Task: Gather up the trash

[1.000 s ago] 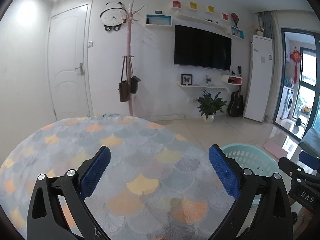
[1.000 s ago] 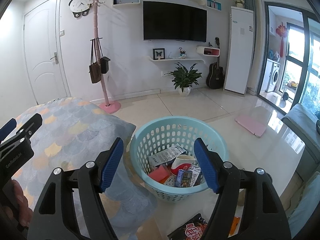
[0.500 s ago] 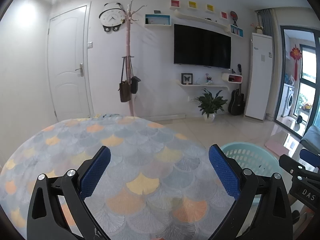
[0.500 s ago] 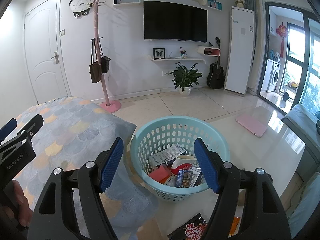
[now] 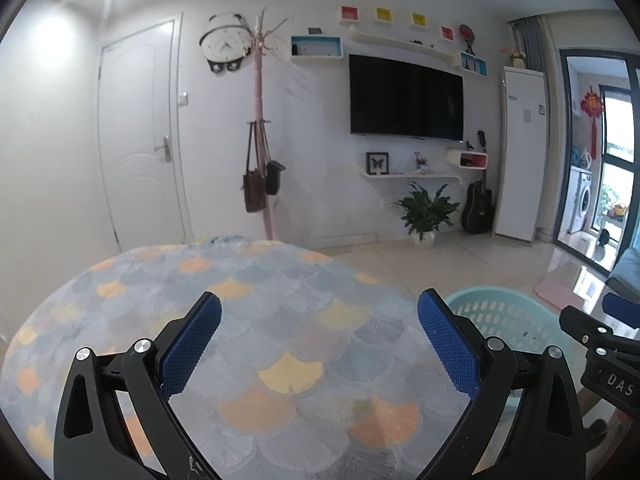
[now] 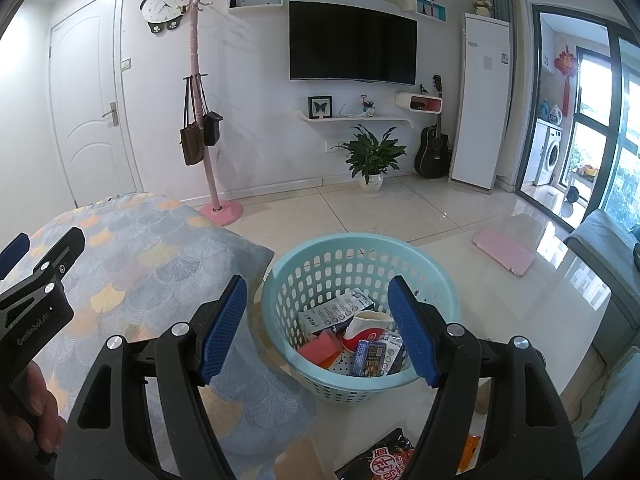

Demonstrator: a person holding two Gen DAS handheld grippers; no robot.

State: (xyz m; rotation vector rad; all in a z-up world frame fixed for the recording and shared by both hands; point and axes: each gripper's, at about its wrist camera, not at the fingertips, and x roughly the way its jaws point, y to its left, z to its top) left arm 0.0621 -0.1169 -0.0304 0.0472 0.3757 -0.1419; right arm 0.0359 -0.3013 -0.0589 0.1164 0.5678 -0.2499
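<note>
A light blue plastic basket (image 6: 436, 280) stands on the floor beside the table, with several wrappers, a red packet and a red-and-white cup (image 6: 366, 324) inside. My right gripper (image 6: 318, 316) is open and empty above its near rim. A dark snack bag with red print (image 6: 384, 460) lies on the floor just below the gripper. My left gripper (image 5: 318, 336) is open and empty over the bare patterned tablecloth (image 5: 240, 320). The basket's rim also shows in the left wrist view (image 5: 500, 304).
The table with the fan-pattern cloth (image 6: 132, 252) is left of the basket. A pink mat (image 6: 504, 250) and a grey sofa (image 6: 608, 256) lie to the right. A pink coat stand (image 6: 208, 120), a potted plant (image 6: 372, 160) and a guitar (image 6: 434, 148) stand at the far wall.
The left wrist view has tilted up slightly. The right gripper has hardly moved. Both stay open and empty.
</note>
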